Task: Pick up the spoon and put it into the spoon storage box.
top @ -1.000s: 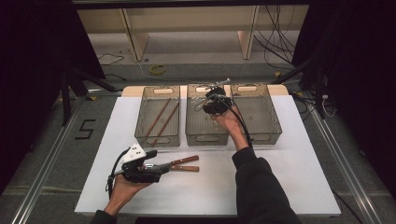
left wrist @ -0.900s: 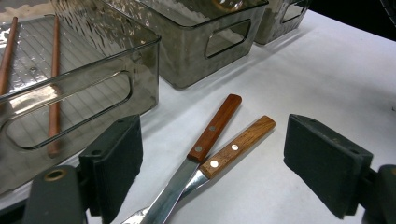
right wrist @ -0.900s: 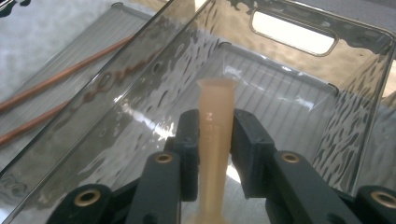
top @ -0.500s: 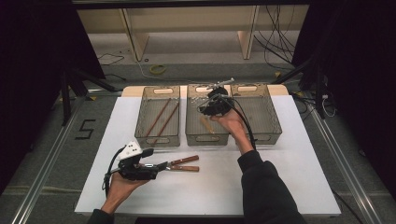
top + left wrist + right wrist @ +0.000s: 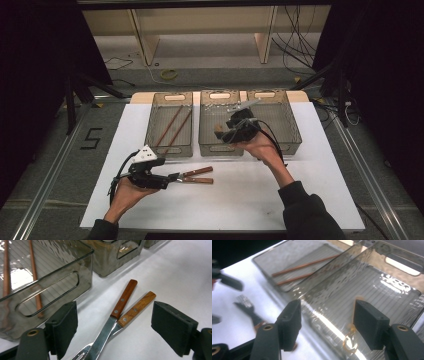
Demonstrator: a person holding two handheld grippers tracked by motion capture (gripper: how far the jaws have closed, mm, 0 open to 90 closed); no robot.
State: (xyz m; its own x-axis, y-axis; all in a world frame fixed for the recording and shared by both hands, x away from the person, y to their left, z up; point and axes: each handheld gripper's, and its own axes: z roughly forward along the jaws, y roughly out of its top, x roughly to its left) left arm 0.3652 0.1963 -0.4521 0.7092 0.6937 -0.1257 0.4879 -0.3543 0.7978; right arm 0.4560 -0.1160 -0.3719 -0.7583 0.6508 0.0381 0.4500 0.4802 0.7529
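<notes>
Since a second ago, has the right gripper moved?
Yes. The right gripper has drawn back from the far end of the middle bin toward its near wall. Its jaws have just been opening, with nothing between them.

The right gripper (image 5: 218,131) drew back from the middle bin (image 5: 220,146), jaws opening
</notes>
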